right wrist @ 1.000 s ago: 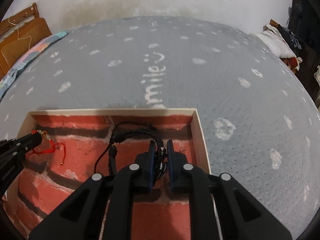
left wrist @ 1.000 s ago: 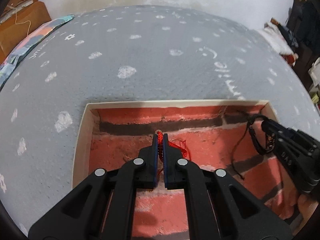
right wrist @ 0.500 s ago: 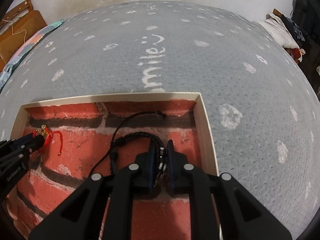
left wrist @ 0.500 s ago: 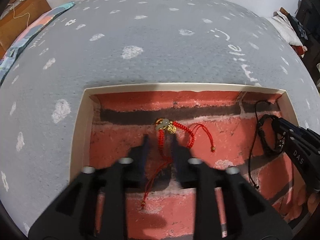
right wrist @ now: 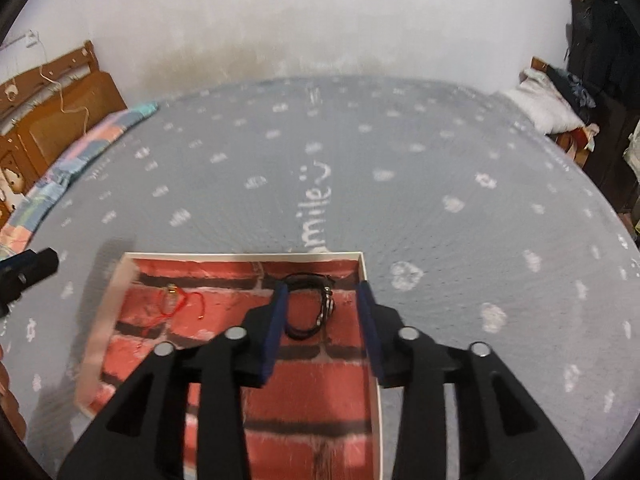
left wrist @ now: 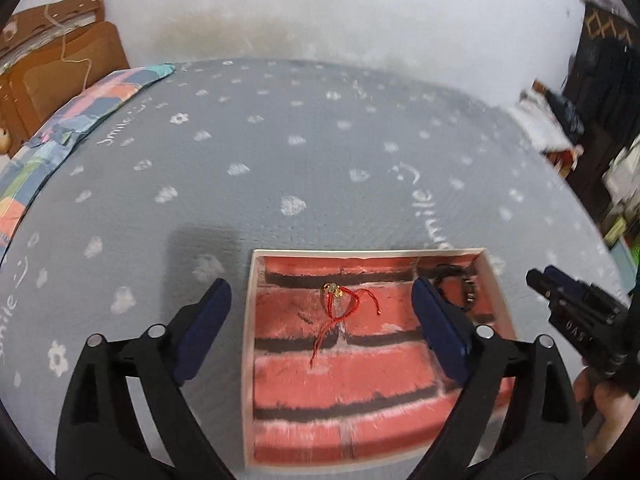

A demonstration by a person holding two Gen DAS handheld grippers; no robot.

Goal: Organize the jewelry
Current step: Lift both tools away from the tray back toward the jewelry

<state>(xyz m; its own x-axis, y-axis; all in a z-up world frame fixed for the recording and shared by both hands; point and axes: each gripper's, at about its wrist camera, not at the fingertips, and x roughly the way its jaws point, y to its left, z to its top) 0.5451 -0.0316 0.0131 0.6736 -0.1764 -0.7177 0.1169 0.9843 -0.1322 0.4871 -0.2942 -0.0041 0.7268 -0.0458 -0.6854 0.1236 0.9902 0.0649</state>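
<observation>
A shallow cream-rimmed box (left wrist: 249,320) with a red brick-pattern floor lies on the grey bedspread; it also shows in the right wrist view (right wrist: 370,320). A red string bracelet (left wrist: 340,306) with a gold charm lies in its far left part, also seen in the right wrist view (right wrist: 176,300). A black braided bracelet (right wrist: 316,304) lies in the far right corner, partly hidden in the left wrist view (left wrist: 460,286). My left gripper (left wrist: 320,320) is open wide and empty, raised above the box. My right gripper (right wrist: 322,320) is open and empty above the black bracelet.
The grey bedspread (left wrist: 280,160) with white flowers and "Smile" lettering spreads all around the box. A patchwork pillow (left wrist: 80,120) and wooden headboard (left wrist: 52,64) are at far left. A white pillow (right wrist: 548,100) and dark clutter are at the far right. A pale wall stands behind.
Both grippers have let go of their bracelets, opened and pulled back and up. The red and black bracelets now lie loose on the box floor.
</observation>
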